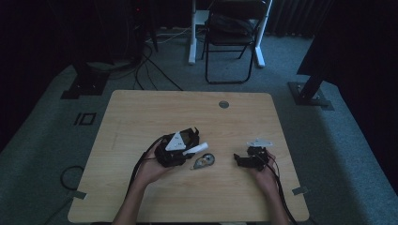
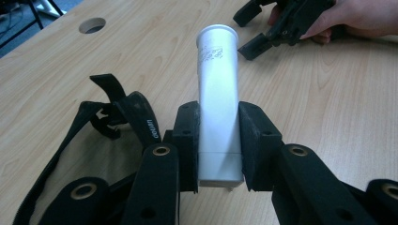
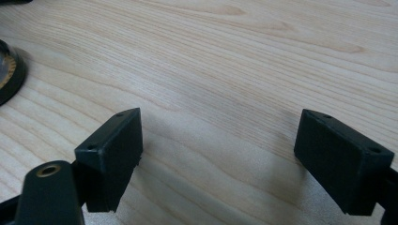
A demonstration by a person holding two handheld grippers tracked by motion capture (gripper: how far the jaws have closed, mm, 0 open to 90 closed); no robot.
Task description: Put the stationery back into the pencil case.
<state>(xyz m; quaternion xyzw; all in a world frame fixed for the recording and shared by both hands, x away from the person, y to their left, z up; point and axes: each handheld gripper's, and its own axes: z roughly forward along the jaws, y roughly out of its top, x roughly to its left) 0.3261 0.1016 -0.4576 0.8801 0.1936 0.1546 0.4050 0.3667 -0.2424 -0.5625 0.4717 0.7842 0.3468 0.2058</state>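
The white tube (image 2: pixel 218 101) sits clamped between the pads of the left gripper (image 2: pixel 219 145), which grips it near its flat crimped end while the round capped end points away over the wooden table (image 1: pixel 141 117), toward the person's other hand. In the high view the same tube (image 1: pixel 195 149) juts out of the left gripper (image 1: pixel 180 143) to the right, just above a small round tape dispenser (image 1: pixel 203 161) that lies on the table close beside it. The hold is near one end only, so most of the tube's length hangs free; I judge that a quick swing or a tilt of the left hand (image 1: pixel 152 169) could let the smooth plastic pivot or slide between the pads, and the soft wall might also dent if the squeeze tightens. Lowering it carelessly could knock the dispenser aside. A black strap (image 2: pixel 133 117) lies loose on the table beside the left jaws, and it could snag on them if that hand drags sideways. Farther out, the right gripper (image 1: pixel 251 157) rests on the table in the right hand (image 1: pixel 265 173), well apart from the tube; in its own view its jaws (image 3: pixel 220 159) stand wide with nothing but bare wood between them. If it is brought over to take the capped end, the risk is a misaligned approach that pushes the tube askew in the left grip instead of seating it between the pads.
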